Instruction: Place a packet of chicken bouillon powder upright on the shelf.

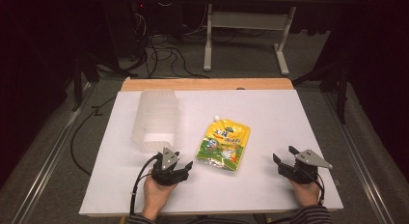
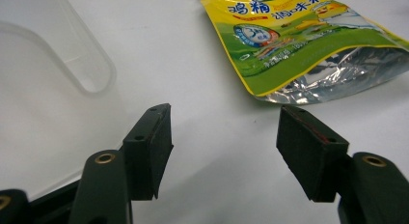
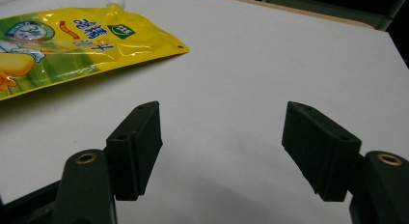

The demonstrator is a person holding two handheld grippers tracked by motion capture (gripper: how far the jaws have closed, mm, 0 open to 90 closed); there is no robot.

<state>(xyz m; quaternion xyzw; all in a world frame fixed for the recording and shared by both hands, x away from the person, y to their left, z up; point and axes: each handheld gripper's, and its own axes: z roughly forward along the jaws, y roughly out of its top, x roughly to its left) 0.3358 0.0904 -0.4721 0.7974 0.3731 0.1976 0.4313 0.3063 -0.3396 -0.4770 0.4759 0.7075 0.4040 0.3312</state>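
Nothing picked up yet

The yellow pouch lies flat beside the clear bin; your left gripper and right gripper flank the pouch, jaws wide (both empty).

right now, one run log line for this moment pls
left claw: open, empty | right claw: open, empty | yellow pouch: flat on table, between claws, untouched | clear bin: ahead of left claw

Both claws are black: the left claw and the right claw each carry a grey three-cornered plate, brass-ringed screw holes and a trailing black cable. The sleeves are striped.
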